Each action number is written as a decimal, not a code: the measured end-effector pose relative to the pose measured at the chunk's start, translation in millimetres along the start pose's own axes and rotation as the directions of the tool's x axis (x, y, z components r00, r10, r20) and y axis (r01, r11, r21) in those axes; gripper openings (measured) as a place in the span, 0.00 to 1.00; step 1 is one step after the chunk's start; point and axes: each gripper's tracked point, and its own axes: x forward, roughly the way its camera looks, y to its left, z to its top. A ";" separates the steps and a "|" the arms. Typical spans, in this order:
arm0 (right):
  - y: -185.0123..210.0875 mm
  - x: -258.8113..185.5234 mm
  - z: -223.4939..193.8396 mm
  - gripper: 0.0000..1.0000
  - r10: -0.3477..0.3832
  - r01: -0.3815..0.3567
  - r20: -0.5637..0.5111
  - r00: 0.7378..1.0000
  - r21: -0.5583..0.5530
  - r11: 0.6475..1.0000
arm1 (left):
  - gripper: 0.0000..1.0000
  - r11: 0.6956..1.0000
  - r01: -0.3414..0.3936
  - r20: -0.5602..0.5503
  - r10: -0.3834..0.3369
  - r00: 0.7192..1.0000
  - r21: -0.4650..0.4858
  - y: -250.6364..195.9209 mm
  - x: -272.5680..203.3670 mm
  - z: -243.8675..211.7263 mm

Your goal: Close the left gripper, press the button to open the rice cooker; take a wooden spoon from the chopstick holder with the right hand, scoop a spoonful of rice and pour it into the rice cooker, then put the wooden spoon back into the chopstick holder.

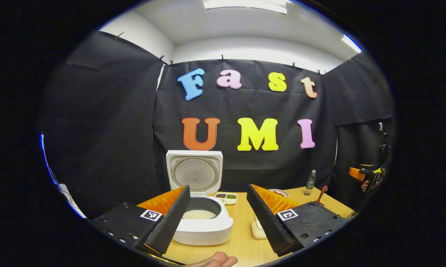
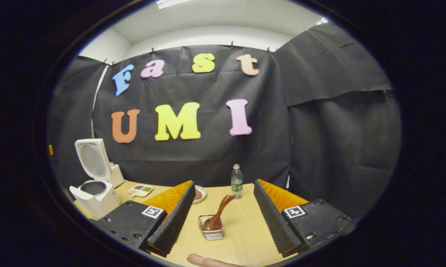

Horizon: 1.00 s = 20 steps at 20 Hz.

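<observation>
A: While I hold here, my left tool (image 1: 218, 218) stands wide open with nothing between its fingers, and the rice cooker (image 1: 202, 222) sits just ahead on the bench (image 1: 245, 244), lid (image 1: 194, 171) up, pale rice showing in the pot.

B: And your right side?

A: My right tool (image 2: 223, 218) is spread wide too, gripping nothing. Between its fingers, farther off, the wooden spoon (image 2: 217, 217) leans in the wire chopstick holder (image 2: 212, 231). A bottle (image 2: 236, 181) stands behind it; its label is too small to read. Each tool carries a square black-and-white marker, no legible words.
</observation>
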 end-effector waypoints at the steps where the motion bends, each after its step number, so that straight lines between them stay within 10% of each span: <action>1: 2.0 11.6 -6.1 1.00 0.002 -0.002 -0.001 1.000 -0.005 1.000 | 0.97 1.000 -0.001 0.008 0.001 1.000 0.001 0.5 -7.9 -0.5; 20: 6.5 176.1 -190.2 0.97 0.077 -0.031 -0.316 0.946 0.150 0.988 | 0.97 0.996 0.070 0.087 -0.074 0.993 0.045 -12.9 -48.9 -12.6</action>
